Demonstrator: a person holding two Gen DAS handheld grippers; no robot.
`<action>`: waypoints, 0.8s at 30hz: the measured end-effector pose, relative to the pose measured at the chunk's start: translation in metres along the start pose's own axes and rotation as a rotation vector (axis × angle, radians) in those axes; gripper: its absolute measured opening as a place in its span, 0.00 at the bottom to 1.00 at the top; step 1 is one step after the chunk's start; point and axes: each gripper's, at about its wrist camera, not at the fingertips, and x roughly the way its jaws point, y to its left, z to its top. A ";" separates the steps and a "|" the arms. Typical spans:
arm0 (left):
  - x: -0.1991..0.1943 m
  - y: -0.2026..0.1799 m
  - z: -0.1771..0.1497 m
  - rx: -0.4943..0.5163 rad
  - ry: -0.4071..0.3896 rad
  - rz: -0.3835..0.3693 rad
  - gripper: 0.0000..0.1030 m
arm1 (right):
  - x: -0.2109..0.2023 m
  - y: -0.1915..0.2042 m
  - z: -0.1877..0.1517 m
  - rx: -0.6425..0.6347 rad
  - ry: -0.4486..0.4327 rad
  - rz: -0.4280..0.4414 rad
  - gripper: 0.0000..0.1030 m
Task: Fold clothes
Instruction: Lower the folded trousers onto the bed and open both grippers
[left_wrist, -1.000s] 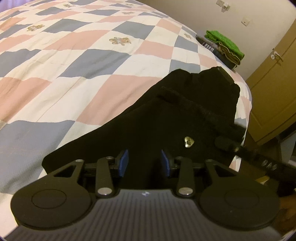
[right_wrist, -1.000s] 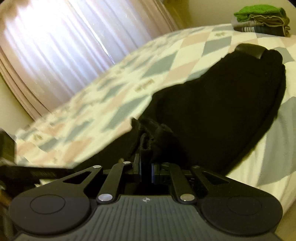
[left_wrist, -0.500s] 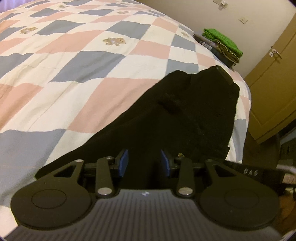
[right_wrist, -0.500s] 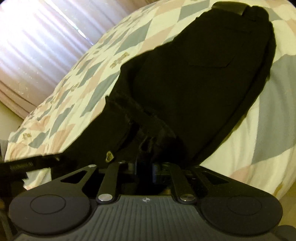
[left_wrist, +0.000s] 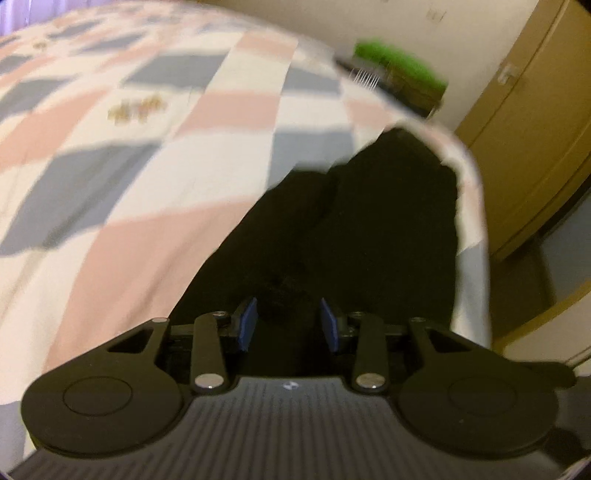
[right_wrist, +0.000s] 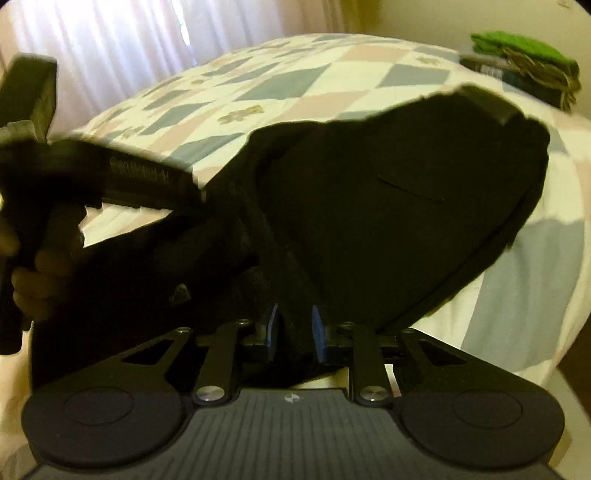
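Black trousers (right_wrist: 388, 206) lie folded near the edge of a bed (left_wrist: 147, 184), ahead of both tongs. The left tongs (left_wrist: 288, 325) are parted wide, holding nothing, with cloth beneath. The right tongs (right_wrist: 293, 332) are partly open with dark cloth between the pads; whether they grip it cannot be told. A tug from either could drag the loose fold open or off the bed edge.

A bed spread with a quilt (left_wrist: 155, 177) of pink, grey-blue and white diamonds and small bear motifs fills a room where pale curtains (right_wrist: 110, 40) hang behind and a tan wooden door (left_wrist: 528, 122) stands beside a cream wall (left_wrist: 369, 18).
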 end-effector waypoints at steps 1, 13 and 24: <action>-0.001 0.000 -0.001 0.024 0.004 0.003 0.29 | 0.000 0.000 0.003 0.001 0.003 0.001 0.22; -0.110 0.042 -0.085 -0.015 0.077 0.135 0.22 | -0.029 0.025 -0.012 -0.065 -0.011 0.034 0.23; -0.156 0.077 -0.097 -0.176 0.036 0.190 0.34 | -0.054 0.079 -0.026 -0.196 -0.002 0.035 0.39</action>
